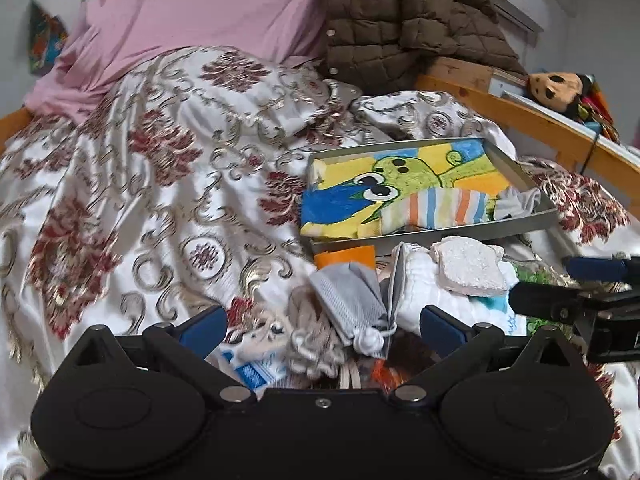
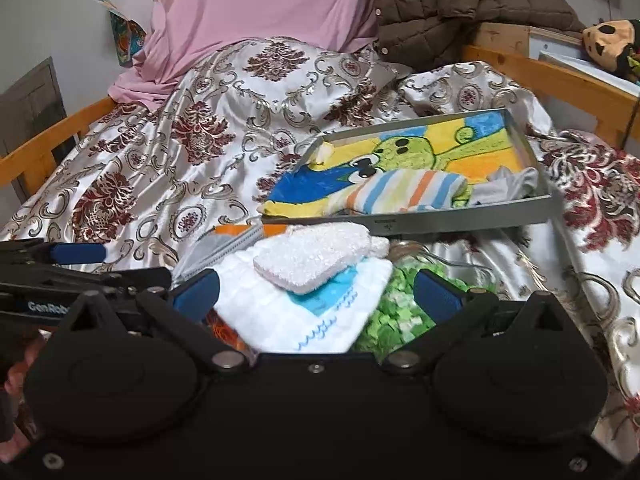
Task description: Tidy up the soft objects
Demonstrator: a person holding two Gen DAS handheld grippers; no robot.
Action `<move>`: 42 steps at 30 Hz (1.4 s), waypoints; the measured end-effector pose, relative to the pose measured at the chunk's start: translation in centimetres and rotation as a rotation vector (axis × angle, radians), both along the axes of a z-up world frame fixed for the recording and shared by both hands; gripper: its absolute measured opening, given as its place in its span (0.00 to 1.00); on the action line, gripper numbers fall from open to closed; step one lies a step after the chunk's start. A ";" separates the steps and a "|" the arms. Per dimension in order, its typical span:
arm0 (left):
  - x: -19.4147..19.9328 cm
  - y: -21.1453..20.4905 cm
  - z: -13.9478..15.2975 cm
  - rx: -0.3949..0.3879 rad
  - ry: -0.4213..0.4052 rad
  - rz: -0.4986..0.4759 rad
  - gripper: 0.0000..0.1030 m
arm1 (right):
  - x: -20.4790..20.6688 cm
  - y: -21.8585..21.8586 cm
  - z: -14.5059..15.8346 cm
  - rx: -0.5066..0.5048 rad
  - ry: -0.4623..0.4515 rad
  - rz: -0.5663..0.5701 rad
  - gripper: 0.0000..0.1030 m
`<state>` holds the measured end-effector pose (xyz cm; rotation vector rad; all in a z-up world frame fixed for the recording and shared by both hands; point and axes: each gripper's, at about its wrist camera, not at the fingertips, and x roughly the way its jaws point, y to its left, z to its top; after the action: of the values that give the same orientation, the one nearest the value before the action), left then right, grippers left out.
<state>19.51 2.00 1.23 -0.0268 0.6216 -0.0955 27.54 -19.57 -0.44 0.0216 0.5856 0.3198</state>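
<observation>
Soft cloths lie heaped on the bed's floral satin bedspread (image 1: 160, 184): a fluffy white terry pad (image 2: 316, 258) rests on a white washcloth with blue stitching (image 2: 296, 316), a grey mesh drawstring pouch (image 1: 352, 296) at 9 o'clock of them. At 12 o'clock, a grey metal tray (image 2: 460, 222) holds a cartoon towel (image 1: 400, 176) and a striped cloth (image 1: 436, 208). Left gripper (image 1: 324, 328) and right gripper (image 2: 316, 292) both hover with jaws apart, holding nothing.

A home bedroom: wooden-framed bed (image 2: 552, 76) under a shiny floral bedspread (image 1: 160, 184), pink pillow (image 1: 192, 8), brown quilted jacket (image 1: 404, 16).
</observation>
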 end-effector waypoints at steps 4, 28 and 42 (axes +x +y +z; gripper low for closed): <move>1.0 0.0 -0.6 0.018 0.001 -0.035 0.99 | 1.8 0.0 -0.6 0.027 0.004 -0.005 0.99; 3.0 2.2 -2.2 -0.234 0.110 -0.041 0.64 | 4.3 3.0 -2.9 0.063 0.019 0.033 0.82; 2.9 2.2 -2.2 -0.214 0.103 -0.027 0.43 | 3.7 2.8 -2.5 0.011 -0.019 0.030 0.70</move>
<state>22.39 4.19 -0.94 -0.2314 0.7122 -0.1873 31.23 -16.74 -2.95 0.0206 0.5657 0.3524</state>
